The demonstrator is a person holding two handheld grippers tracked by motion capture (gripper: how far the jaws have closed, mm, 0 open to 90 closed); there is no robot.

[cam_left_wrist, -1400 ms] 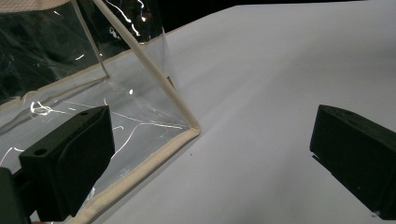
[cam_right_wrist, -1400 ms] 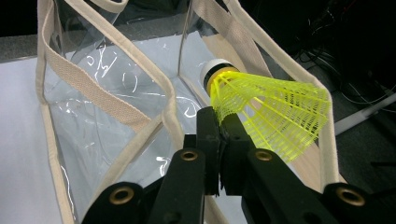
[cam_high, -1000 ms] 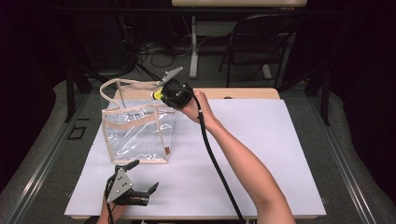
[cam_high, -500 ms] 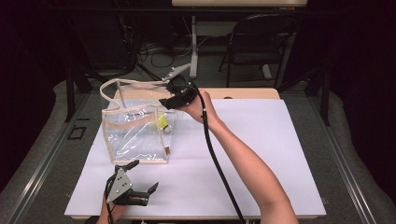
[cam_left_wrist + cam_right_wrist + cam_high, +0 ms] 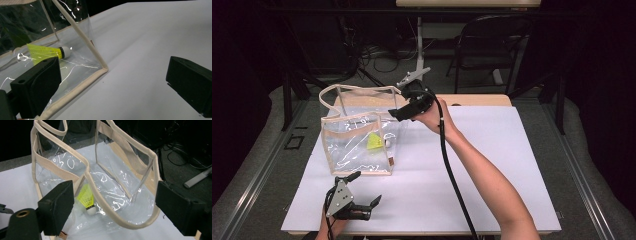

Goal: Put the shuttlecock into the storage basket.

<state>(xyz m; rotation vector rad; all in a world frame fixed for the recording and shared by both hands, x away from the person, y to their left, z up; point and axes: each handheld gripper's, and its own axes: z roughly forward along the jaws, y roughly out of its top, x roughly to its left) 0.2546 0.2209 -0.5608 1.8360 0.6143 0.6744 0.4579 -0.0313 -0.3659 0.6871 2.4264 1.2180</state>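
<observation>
My right gripper (image 5: pixel 396 115) jaws just opened, empty; yellow feathered shuttlecock (image 5: pixel 375 141) lies inside clear beige-trimmed plastic tote bag (image 5: pixel 357 159); left gripper (image 5: pixel 364 194) open, empty, near-left.

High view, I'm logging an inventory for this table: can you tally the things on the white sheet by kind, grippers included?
Clear tote bag: 1
Yellow shuttlecock, lying inside the bag: 1
Handheld grippers: 2, the left gripper low at the sheet's near edge and the right gripper over the bag's open top, both with jaws apart and nothing between them
Total: 4
</observation>
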